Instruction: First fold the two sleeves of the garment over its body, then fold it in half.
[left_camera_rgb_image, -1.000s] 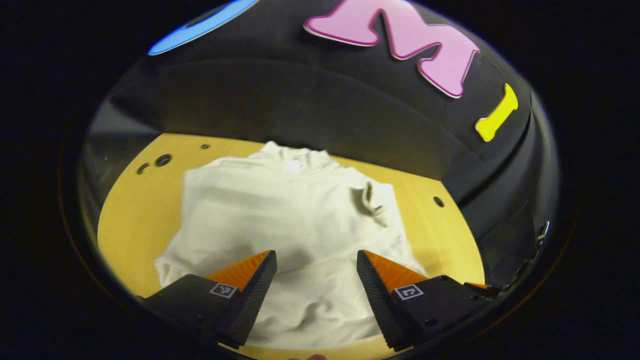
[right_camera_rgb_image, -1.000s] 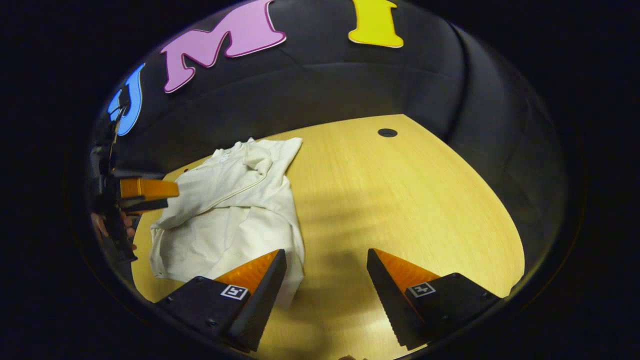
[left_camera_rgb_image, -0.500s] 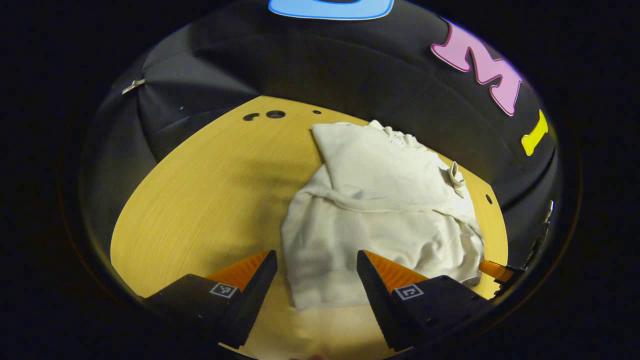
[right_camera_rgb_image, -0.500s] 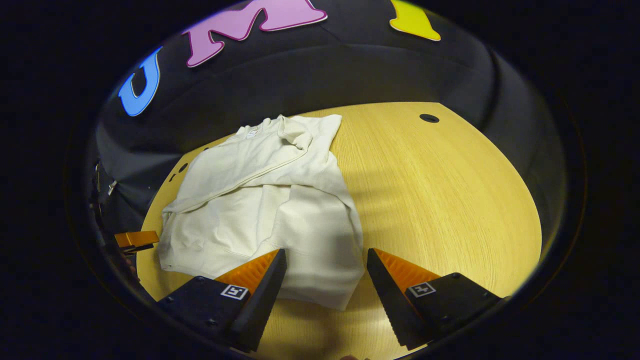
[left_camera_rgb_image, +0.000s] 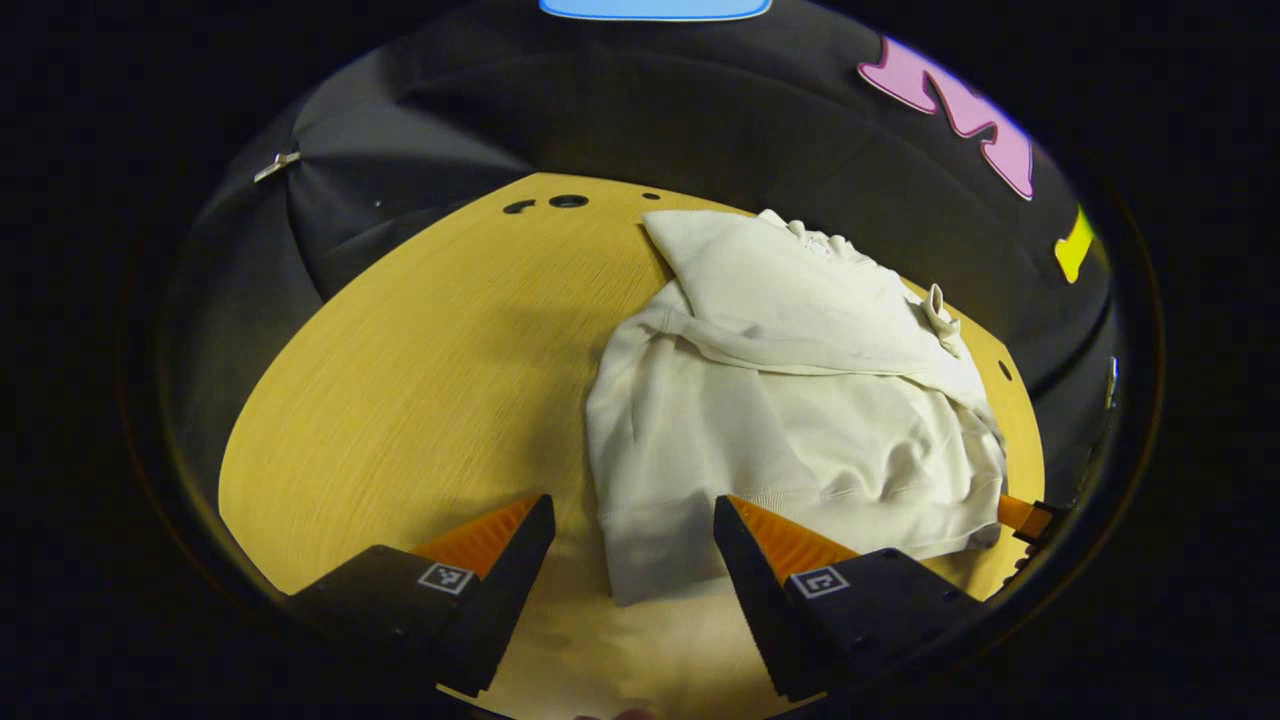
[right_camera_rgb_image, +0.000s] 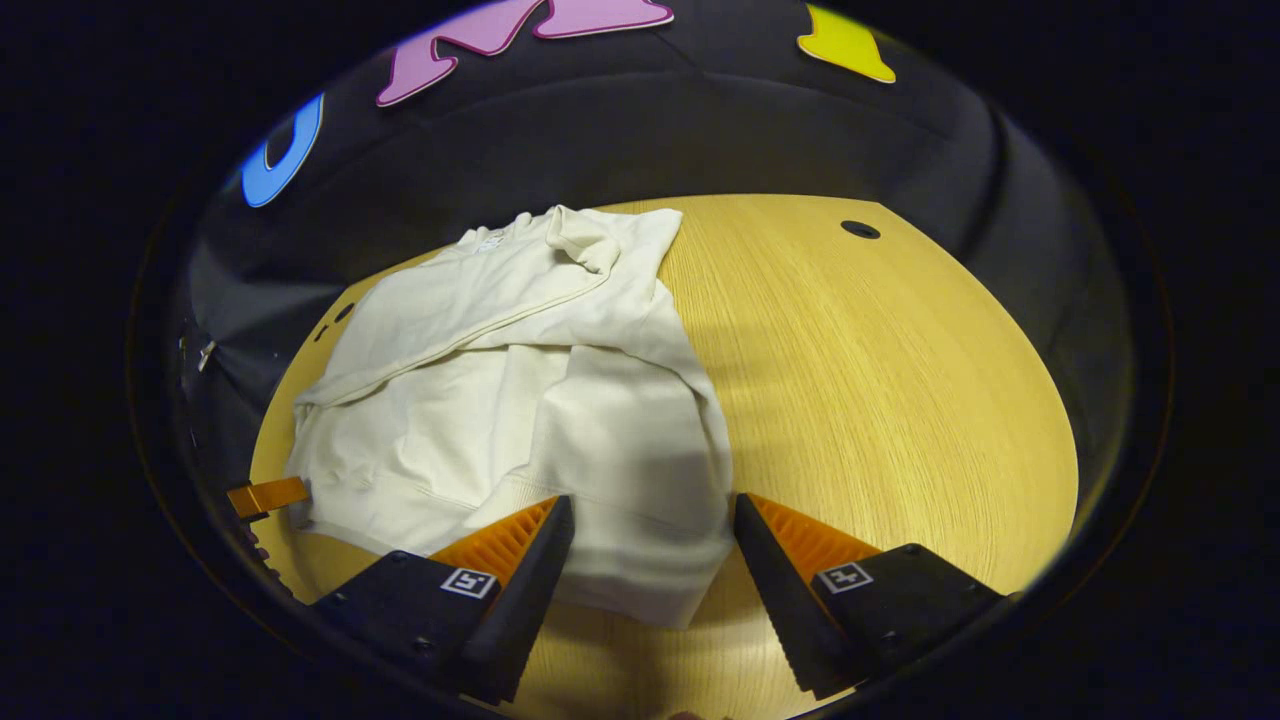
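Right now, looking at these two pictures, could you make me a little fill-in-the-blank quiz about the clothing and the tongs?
1. The white garment lies on a wooden ____.
2. Both sleeves are already folded over the garment's ____.
3. The left tongs and the right tongs both stand ____, gripping nothing.
4. Each pair of tongs hovers near the garment's ____ edge, the hem.

Missing words: table; body; open; bottom
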